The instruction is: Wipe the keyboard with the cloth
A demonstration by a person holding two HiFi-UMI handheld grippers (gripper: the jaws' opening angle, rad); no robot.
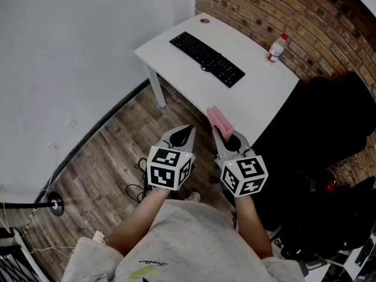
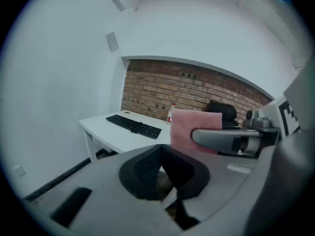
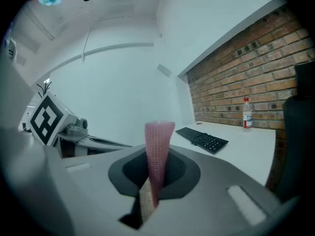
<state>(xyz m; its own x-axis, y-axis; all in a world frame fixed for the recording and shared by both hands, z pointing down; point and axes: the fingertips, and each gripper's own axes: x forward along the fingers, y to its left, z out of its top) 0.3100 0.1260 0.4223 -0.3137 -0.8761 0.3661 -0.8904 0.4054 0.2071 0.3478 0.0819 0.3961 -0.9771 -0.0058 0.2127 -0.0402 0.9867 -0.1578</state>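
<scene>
Both closed: right tool [image 3: 154, 180] pinches the pink cloth [image 3: 159, 139], left tool [image 2: 160, 157] holds nothing.

Two grey tongs up front, left tongs [image 1: 185, 131] and right tongs [image 1: 222, 135], each with black inner pads. Each carries a white cube with black square markers: left cube [image 1: 169, 168], right cube [image 1: 245, 175]. The person wears a pale grey speckled short-sleeved T-shirt [image 1: 188, 239] with a small green print.

Black keyboard [image 1: 207, 59] on desk [image 1: 254, 100]; pink cloth [image 1: 218, 120] upright in right claw [image 1: 222, 135]
</scene>
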